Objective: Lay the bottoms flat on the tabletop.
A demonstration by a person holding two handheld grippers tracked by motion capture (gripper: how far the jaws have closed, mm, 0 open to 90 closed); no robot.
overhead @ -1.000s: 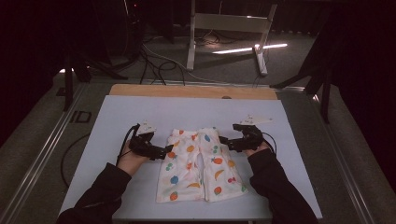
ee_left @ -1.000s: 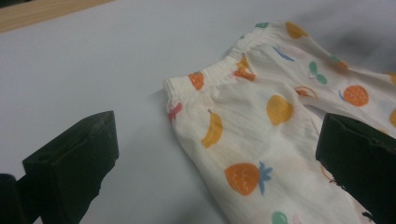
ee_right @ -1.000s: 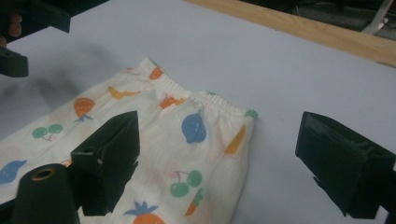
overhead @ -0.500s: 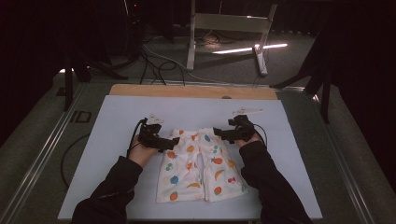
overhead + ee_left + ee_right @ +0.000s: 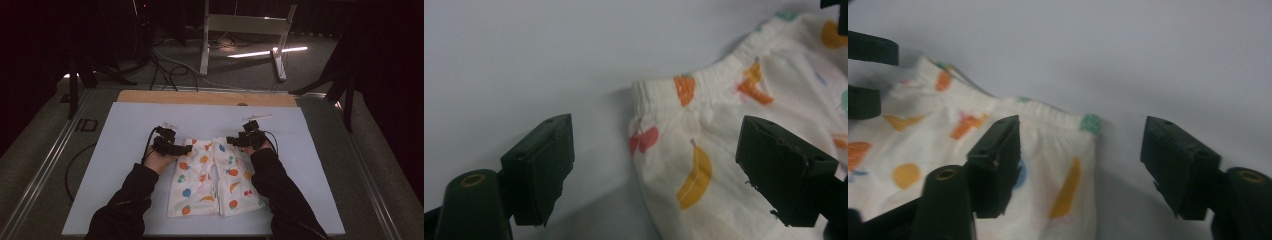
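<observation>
White shorts (image 5: 212, 180) with a fruit print lie flat on the white mat (image 5: 125, 125), waistband at the far end. My left gripper (image 5: 184, 149) sits low at the waistband's left corner (image 5: 649, 95). That corner lies between its jaws, which have just been closing, and the pads (image 5: 541, 165) stand clear of the cloth. My right gripper (image 5: 233, 141) is at the waistband's right corner (image 5: 1090, 124). Its jaws have also been closing around that corner, and its pads (image 5: 998, 160) are apart from the fabric. Both are open.
A wooden board edge (image 5: 205, 97) runs along the far end of the table. Beyond it, a white metal stand (image 5: 245, 25) and cables (image 5: 165, 65) are on the floor. Bare mat lies left and right of the shorts.
Both hands have moved inward and slightly farther up the table, from beside the shorts to the two waistband corners, and sunk toward the mat. The shorts have not shifted.
</observation>
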